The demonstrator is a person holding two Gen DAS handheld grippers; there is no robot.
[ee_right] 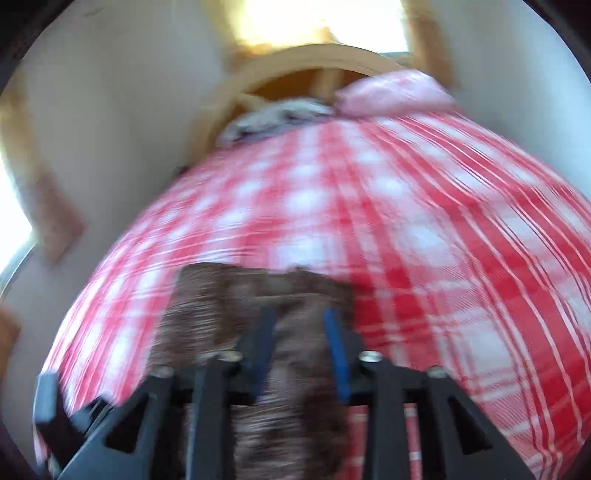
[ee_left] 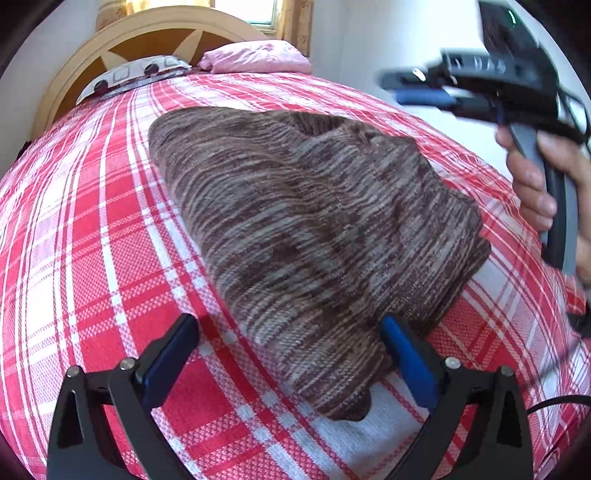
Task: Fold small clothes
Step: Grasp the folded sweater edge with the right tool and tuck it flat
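Observation:
A brown and grey striped knit garment (ee_left: 314,236) lies folded over on the red and white checked bedspread (ee_left: 92,229). My left gripper (ee_left: 288,325) is open wide just above the bed. The garment's near corner lies between its blue-padded fingers (ee_left: 402,354), with neither pad pressing on it. My right gripper (ee_left: 402,88), held by a hand (ee_left: 535,192), hovers above the garment's far right side with nothing hanging from it. In the blurred right wrist view the right gripper (ee_right: 299,314) has its jaws apart over the garment (ee_right: 207,306), gripping nothing.
A pink pillow (ee_left: 258,57) and a patterned pillow (ee_left: 140,72) lie at the head of the bed against a rounded wooden headboard (ee_left: 110,40). A bright window (ee_right: 321,22) is behind it. A black cable (ee_left: 554,400) trails at the lower right.

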